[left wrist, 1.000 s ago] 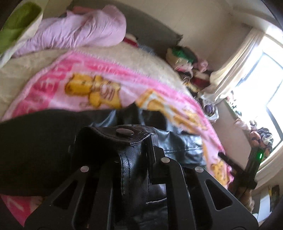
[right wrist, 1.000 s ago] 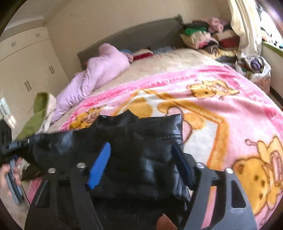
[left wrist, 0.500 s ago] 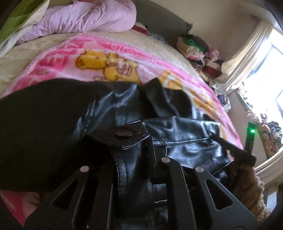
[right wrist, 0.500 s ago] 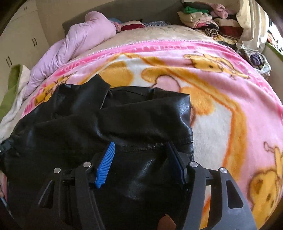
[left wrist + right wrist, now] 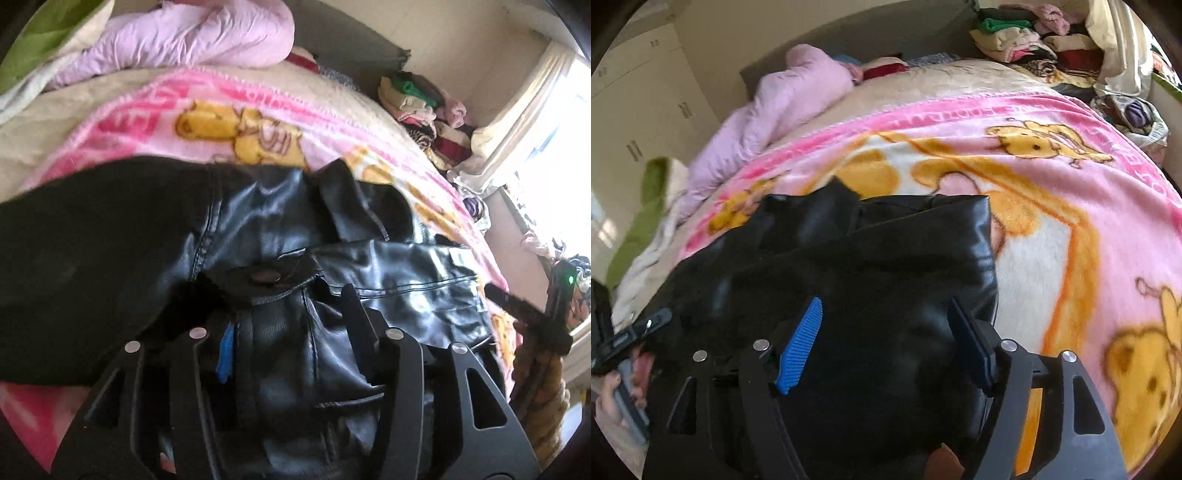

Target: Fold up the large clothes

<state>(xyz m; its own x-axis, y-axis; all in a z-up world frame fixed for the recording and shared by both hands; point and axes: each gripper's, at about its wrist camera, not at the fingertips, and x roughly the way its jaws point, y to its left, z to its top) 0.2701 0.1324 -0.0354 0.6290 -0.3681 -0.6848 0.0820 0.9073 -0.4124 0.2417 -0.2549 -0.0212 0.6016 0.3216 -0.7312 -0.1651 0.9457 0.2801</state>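
A black leather jacket (image 5: 886, 266) lies folded on the pink cartoon blanket (image 5: 1071, 155) covering the bed. The left hand-held gripper (image 5: 291, 325) has just been opening — its jaws now stand apart around a bunched fold by the snap tab (image 5: 264, 275), seemingly no longer pinching it. The right hand-held gripper (image 5: 886, 343) has also just been widening; its blue pads (image 5: 799, 345) stand clear of the jacket edge lying between them — a lilac duvet (image 5: 775, 107) is heaped toward the headboard
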